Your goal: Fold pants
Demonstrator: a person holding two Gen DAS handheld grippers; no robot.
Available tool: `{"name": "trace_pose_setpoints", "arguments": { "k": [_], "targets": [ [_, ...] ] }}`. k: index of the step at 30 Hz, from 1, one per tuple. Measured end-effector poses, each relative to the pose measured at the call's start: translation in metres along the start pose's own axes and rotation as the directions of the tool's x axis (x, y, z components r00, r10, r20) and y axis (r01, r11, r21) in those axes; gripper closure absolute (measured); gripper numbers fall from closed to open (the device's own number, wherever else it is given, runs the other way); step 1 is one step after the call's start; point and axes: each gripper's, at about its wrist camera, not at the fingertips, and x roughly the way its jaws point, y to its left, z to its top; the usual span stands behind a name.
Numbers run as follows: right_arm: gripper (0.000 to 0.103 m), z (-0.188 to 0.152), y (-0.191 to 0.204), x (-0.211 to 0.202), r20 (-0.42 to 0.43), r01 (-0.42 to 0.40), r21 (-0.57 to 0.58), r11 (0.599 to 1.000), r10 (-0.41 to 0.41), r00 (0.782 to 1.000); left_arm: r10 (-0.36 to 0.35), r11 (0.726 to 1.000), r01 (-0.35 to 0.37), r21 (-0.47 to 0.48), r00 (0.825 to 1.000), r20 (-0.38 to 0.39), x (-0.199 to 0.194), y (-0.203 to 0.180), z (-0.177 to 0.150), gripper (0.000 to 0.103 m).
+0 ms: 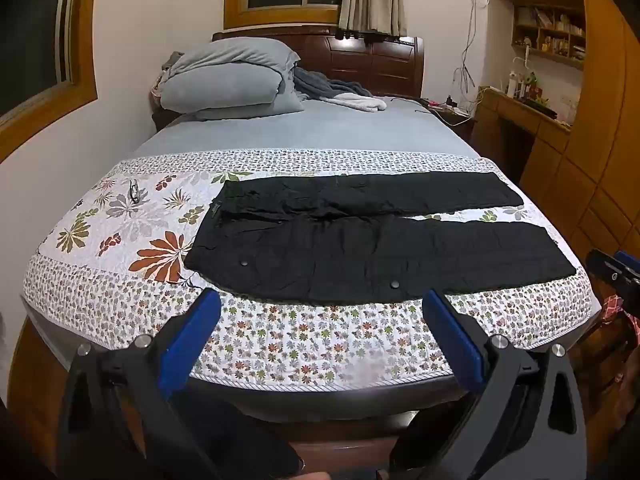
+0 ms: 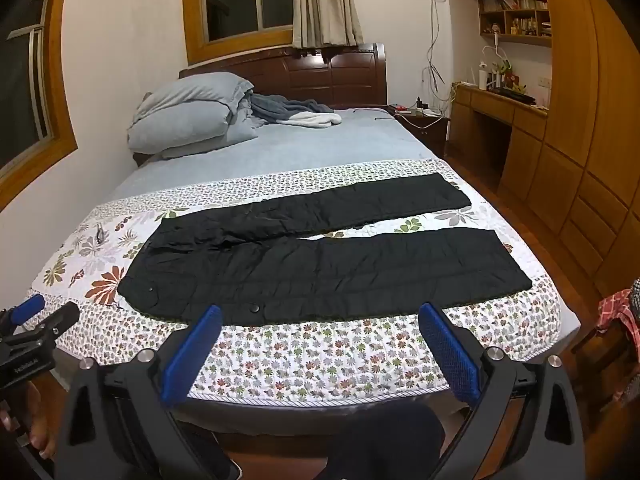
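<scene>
Black pants (image 1: pixel 360 236) lie flat and spread out across the foot of the bed, waist to the left, both legs stretched to the right and slightly apart; they also show in the right wrist view (image 2: pixel 320 264). My left gripper (image 1: pixel 320 304) is open and empty, held just short of the near edge of the pants, above the floral quilt (image 1: pixel 312 344). My right gripper (image 2: pixel 320 316) is open and empty, also just short of the near leg. The right gripper shows at the right edge of the left wrist view (image 1: pixel 616 272); the left one shows at the left edge of the right wrist view (image 2: pixel 36 320).
The bed has a grey sheet (image 1: pixel 312 128), stacked grey pillows (image 1: pixel 228 80) and loose clothes (image 1: pixel 340 92) near the dark headboard. Glasses (image 1: pixel 134 194) lie on the quilt left of the waist. Wooden cabinets and a desk (image 2: pixel 540 140) stand to the right.
</scene>
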Motion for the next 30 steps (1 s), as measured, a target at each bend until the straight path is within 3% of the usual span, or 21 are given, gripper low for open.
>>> {"name": "trace_pose_setpoints", "arguments": {
  "k": [30],
  "targets": [
    [0.003,0.0025,-0.0007,-0.0033,0.002,-0.002,0.0,1.0,0.002,1.0,0.014,1.0,-0.014,0.003,1.0,0.005,-0.0038,0.0008,0.0031,0.003]
  ]
}}
